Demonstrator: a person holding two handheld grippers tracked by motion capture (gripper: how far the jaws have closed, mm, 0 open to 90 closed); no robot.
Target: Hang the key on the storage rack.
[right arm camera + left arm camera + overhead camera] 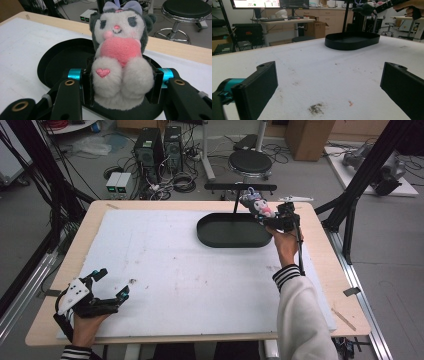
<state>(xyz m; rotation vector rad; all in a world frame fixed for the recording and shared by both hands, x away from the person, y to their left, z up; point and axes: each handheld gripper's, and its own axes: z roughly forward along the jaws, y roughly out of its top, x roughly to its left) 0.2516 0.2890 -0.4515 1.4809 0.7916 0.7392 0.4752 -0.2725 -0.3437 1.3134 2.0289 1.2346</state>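
A grey and white plush toy with a pink heart and a lilac bow sits between the jaws of my right gripper, which is shut on its lower body. In the high view the plush toy and the right gripper hang over the right end of a black oval tray. The black oval tray lies just below the toy. My left gripper rests near the table's front left corner, jaws wide open with nothing between them; the left gripper view shows the tray far off.
A white mat covers most of the wooden table, with small stains near the left gripper. A black stand with a crossbar rises behind the tray. Computers, cables and a stool are on the floor beyond the table.
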